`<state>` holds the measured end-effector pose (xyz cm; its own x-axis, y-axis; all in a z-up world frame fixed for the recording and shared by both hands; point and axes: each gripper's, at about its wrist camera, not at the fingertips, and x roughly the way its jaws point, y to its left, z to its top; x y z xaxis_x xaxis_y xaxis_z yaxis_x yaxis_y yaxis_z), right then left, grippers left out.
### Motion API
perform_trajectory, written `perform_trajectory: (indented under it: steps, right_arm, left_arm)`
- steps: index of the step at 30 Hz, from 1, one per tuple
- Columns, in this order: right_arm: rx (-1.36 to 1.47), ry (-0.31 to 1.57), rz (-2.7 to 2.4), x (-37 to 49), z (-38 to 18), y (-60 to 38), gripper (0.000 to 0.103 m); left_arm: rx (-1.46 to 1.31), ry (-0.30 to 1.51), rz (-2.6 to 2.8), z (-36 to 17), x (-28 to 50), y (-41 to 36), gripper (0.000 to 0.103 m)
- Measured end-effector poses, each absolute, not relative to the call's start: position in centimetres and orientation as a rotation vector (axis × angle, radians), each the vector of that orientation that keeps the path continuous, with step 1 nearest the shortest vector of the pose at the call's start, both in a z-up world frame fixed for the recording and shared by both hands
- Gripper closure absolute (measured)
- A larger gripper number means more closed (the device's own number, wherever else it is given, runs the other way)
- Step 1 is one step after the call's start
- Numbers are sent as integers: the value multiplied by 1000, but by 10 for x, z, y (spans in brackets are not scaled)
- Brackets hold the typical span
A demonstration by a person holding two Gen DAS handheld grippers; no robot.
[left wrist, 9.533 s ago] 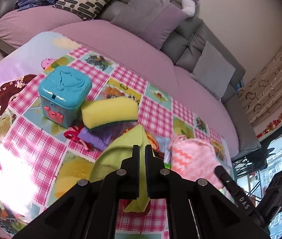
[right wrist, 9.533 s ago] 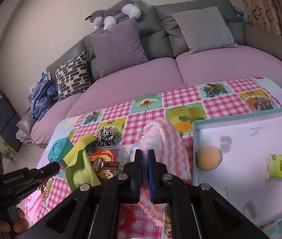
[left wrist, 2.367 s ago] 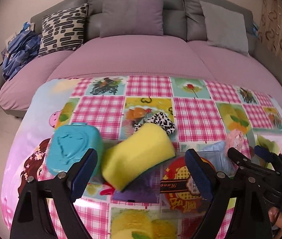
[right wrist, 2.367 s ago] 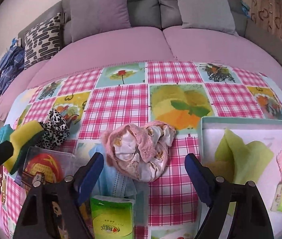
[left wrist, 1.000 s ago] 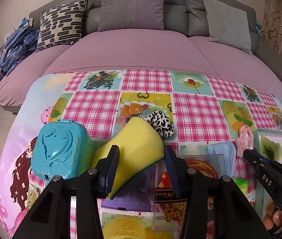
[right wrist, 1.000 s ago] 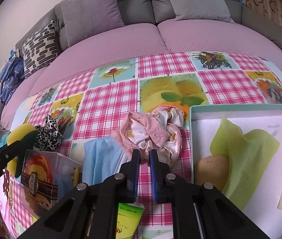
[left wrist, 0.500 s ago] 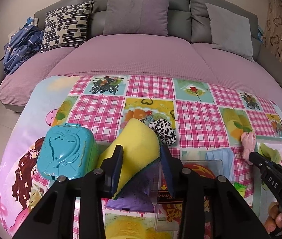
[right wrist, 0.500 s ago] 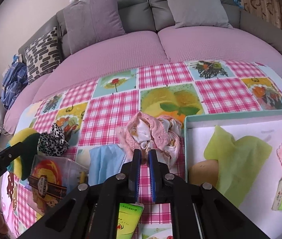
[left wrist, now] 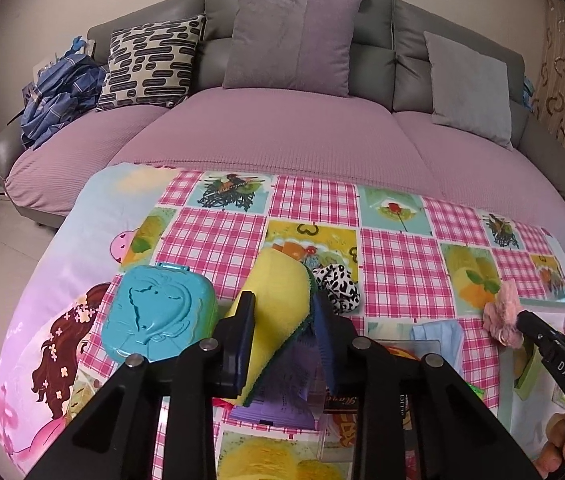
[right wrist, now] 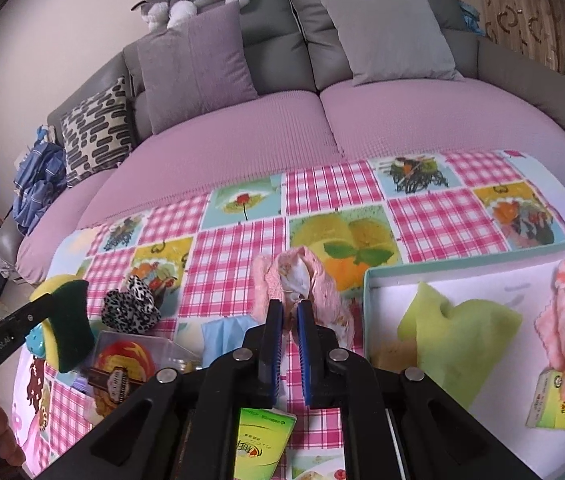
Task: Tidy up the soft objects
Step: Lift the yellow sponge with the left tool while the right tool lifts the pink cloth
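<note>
grippers clamp sponge (left wrist: 282, 300) and pink cloth (right wrist: 302, 284).

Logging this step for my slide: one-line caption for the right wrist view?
Right gripper pinching the pink cloth beside the tray.

We see a pink-checked picture tablecloth (right wrist: 234, 256); a shallow teal-rimmed white tray (right wrist: 482, 254) at its right edge, a turquoise plastic box (left wrist: 158, 316) near its left.
</note>
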<state>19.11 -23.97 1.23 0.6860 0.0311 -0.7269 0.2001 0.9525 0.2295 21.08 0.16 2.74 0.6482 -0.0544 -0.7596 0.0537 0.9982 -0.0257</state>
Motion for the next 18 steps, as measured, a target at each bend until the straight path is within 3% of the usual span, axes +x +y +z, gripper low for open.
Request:
perform_trajectory:
  steps: [18]
  right_arm:
    - [307, 685, -91, 166, 60, -247, 95]
  left_arm:
    - [-7, 773, -68, 61, 195, 2, 74]
